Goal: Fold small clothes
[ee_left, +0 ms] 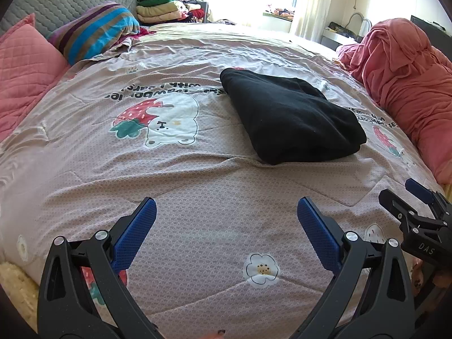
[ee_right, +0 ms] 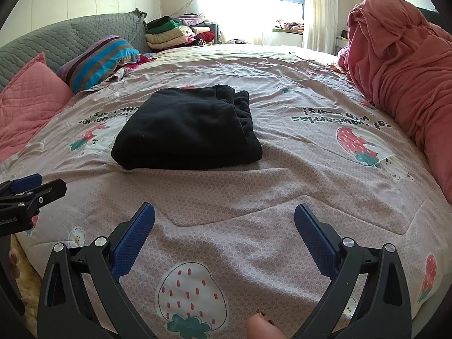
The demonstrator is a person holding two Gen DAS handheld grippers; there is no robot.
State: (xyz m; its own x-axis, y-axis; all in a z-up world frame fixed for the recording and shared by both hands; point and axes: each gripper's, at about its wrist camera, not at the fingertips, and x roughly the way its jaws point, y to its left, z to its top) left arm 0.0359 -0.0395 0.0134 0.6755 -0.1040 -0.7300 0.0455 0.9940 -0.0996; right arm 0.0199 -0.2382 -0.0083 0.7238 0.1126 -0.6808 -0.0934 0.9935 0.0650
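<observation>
A black garment (ee_left: 291,118) lies folded into a compact rectangle on the pink strawberry-print bedspread (ee_left: 197,186). It also shows in the right wrist view (ee_right: 189,127), left of centre. My left gripper (ee_left: 226,206) is open and empty, hovering over the bedspread well short of the garment. My right gripper (ee_right: 224,212) is open and empty too, also near the bed's front edge. The right gripper shows at the right edge of the left wrist view (ee_left: 415,197), and the left gripper at the left edge of the right wrist view (ee_right: 31,189).
A bundled red blanket (ee_left: 406,84) lies along the right side. Pink pillow (ee_left: 25,65), striped pillow (ee_left: 96,31) and grey quilted headboard (ee_left: 65,2) sit at the left. A stack of folded clothes (ee_left: 166,5) is at the far side, near a bright window.
</observation>
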